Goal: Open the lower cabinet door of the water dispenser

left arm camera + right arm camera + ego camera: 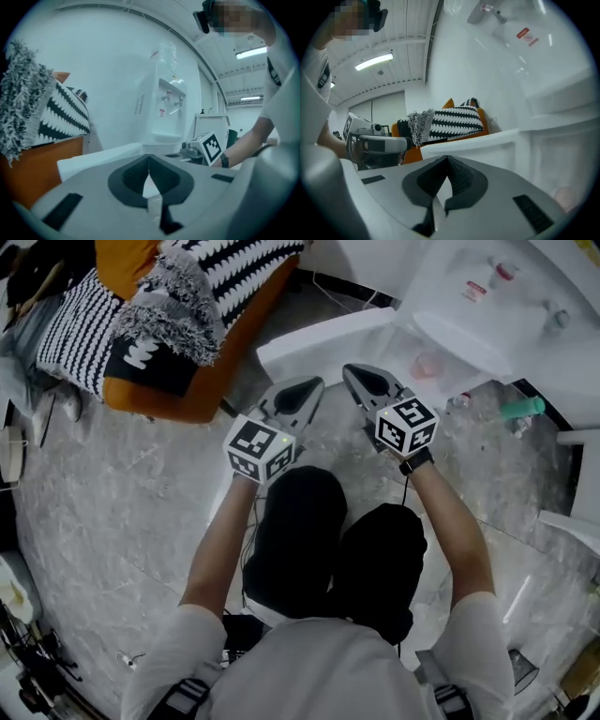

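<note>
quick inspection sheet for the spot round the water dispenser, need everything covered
surface: grey marbled floor; no table in view
job's things: water dispenser; its lower cabinet door stands swung open, something pink shows inside
clutter: teal bottle-like item low beside the dispenser
grippers: left gripper and right gripper both shut, nothing between the jaws, held side by side in front of the open door
cables: thin dark cable on the floor behind the door
surroundings: orange sofa with a black-and-white striped throw; white wall; ceiling light
</note>
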A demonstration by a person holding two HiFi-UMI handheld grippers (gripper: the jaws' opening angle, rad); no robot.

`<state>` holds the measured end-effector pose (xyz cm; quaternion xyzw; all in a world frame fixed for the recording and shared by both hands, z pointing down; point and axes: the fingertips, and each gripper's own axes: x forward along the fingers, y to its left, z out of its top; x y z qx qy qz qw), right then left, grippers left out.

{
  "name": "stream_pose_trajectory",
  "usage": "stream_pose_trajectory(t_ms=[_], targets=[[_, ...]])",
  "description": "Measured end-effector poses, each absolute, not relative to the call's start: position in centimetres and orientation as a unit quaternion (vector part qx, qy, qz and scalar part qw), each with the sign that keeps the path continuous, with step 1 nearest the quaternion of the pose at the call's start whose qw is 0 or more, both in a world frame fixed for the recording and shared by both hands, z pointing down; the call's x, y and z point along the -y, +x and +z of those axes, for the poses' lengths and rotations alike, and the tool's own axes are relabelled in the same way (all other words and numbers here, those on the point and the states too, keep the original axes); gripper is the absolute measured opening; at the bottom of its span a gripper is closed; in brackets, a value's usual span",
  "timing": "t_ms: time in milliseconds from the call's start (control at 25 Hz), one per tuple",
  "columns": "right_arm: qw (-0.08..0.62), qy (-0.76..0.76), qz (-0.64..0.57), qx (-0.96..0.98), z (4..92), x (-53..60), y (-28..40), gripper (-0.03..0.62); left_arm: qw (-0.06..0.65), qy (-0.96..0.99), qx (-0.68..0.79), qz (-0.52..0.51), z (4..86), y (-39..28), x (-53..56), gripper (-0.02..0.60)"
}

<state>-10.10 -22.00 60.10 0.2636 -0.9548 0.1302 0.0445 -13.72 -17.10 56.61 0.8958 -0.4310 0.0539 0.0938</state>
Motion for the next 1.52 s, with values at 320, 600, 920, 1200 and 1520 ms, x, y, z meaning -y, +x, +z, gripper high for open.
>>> stream_pose_trajectory(t_ms=[320,600,920,1200,1520], targets=[[0.061,0.344,0.118,0.930,60.6,22.1,0.5,0.008,0.096,0.923,0.368,0.057,56.9,-5.1,19.1,0.014],[0.064,0.395,0.112,0.909,59.8,21.2,7.3,0.008,0.097,0.933,0.340,0.061,56.5,0.2,20.0,0.014],[0.051,0.453,0.103,0.884,56.4,20.0,13.1,0.008,0.089,0.943,0.314,0.067,54.3,4.6,20.3,0.014],[0.051,0.482,0.082,0.871,51.3,18.9,16.1,0.008,0.089,0.948,0.299,0.066,50.2,6.9,19.6,0.014],[0.049,0.512,0.085,0.853,43.4,18.0,17.2,0.008,0.107,0.934,0.331,0.078,43.4,6.9,18.6,0.014]])
